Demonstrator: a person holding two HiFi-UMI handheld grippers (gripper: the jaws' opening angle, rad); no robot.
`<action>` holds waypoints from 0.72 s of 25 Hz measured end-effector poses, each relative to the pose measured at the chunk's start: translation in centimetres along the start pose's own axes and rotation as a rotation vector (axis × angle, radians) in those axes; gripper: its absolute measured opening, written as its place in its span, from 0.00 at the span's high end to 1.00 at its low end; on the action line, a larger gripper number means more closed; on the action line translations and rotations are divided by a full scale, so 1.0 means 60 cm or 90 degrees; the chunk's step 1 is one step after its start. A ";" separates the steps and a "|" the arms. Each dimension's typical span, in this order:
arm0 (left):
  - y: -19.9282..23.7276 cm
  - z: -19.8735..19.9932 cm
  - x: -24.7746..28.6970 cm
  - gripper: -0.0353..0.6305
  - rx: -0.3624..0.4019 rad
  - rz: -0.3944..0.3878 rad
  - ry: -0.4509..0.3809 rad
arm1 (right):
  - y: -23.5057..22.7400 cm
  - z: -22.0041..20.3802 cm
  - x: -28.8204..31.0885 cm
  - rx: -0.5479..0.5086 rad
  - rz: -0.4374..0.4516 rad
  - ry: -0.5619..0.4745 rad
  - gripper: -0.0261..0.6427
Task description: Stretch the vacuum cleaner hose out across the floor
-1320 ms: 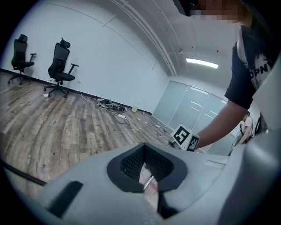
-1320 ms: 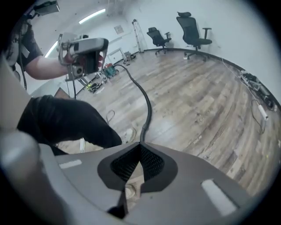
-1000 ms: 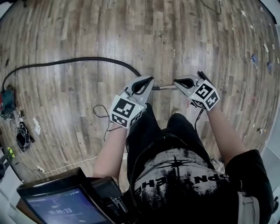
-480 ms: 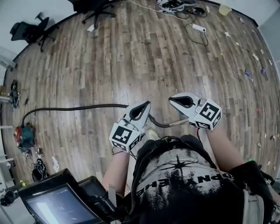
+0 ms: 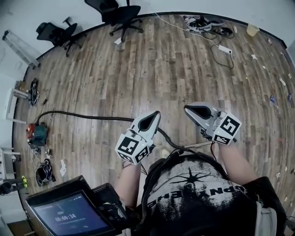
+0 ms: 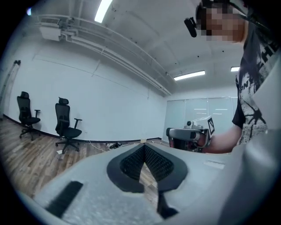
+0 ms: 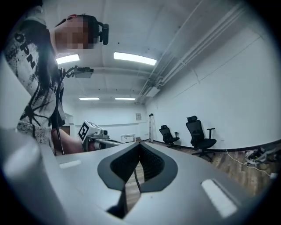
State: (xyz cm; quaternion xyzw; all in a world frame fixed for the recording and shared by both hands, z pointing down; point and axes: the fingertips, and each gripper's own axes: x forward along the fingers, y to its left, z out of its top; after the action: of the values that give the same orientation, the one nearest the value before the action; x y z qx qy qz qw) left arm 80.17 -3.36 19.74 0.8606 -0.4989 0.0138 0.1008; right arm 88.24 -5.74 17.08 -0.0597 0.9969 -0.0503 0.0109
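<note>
- Your left gripper (image 6: 144,148) has its jaws pressed together with nothing between them, and it points roughly level across the room.
- Your right gripper (image 7: 139,146) is closed and empty too. It is held near the left one, with a gap between the two.
- The black vacuum hose (image 5: 83,115) lies on the wooden floor (image 5: 161,60) below both grippers, and neither holds it.
- The hose runs from the red and teal vacuum body (image 5: 36,133) at the left, across to beneath your left gripper. There it curves toward your feet and joins a metal tube (image 5: 199,145).
- Two office chairs (image 5: 117,11) stand by the far wall, and a tangle of cables (image 5: 203,23) lies at the far right.
- A lit screen (image 5: 69,216) sits at your lower left.
</note>
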 end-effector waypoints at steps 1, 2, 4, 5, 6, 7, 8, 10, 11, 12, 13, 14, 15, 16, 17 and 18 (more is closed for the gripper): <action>-0.010 0.008 0.002 0.95 0.004 0.017 -0.004 | 0.001 0.006 -0.010 0.004 0.016 -0.004 0.95; -0.023 0.015 0.004 0.95 0.013 0.033 -0.007 | 0.003 0.009 -0.020 0.006 0.033 -0.003 0.95; -0.052 0.027 0.010 0.95 0.030 0.061 -0.014 | 0.010 0.016 -0.042 -0.003 0.070 0.003 0.95; -0.068 0.031 0.012 0.95 0.035 0.073 -0.017 | 0.015 0.019 -0.053 -0.012 0.088 0.007 0.95; -0.083 0.034 0.013 0.95 0.036 0.087 -0.019 | 0.020 0.022 -0.063 -0.020 0.106 0.009 0.95; -0.097 0.036 0.014 0.95 0.035 0.101 -0.021 | 0.024 0.025 -0.073 -0.025 0.124 0.011 0.95; -0.112 0.036 0.015 0.95 0.034 0.117 -0.023 | 0.028 0.027 -0.084 -0.026 0.140 0.012 0.95; -0.144 0.035 0.019 0.95 0.031 0.148 -0.026 | 0.030 0.027 -0.107 -0.021 0.168 0.013 0.95; -0.160 0.032 0.021 0.95 0.033 0.162 -0.025 | 0.031 0.024 -0.119 -0.019 0.179 0.016 0.95; -0.175 0.029 0.021 0.95 0.035 0.178 -0.022 | 0.032 0.021 -0.129 -0.018 0.191 0.019 0.95; -0.189 0.025 0.021 0.95 0.037 0.195 -0.017 | 0.035 0.020 -0.138 -0.015 0.206 0.020 0.95; -0.201 0.022 0.018 0.95 0.036 0.212 -0.011 | 0.039 0.021 -0.146 -0.011 0.222 0.020 0.95; -0.212 0.022 0.014 0.95 0.031 0.227 -0.008 | 0.045 0.024 -0.153 -0.007 0.237 0.020 0.95; -0.223 0.022 0.009 0.95 0.024 0.240 -0.007 | 0.053 0.027 -0.158 -0.004 0.251 0.021 0.95; -0.233 0.021 0.002 0.95 0.017 0.251 -0.006 | 0.062 0.028 -0.163 -0.004 0.264 0.024 0.95; -0.242 0.017 -0.005 0.95 0.012 0.263 -0.004 | 0.072 0.027 -0.166 -0.008 0.277 0.027 0.95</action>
State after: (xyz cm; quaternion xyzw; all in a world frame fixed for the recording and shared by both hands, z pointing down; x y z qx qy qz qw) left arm 92.45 3.71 16.35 0.7412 -0.6647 0.0364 0.0864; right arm 97.67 -0.44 15.18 0.1577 0.9866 -0.0417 0.0001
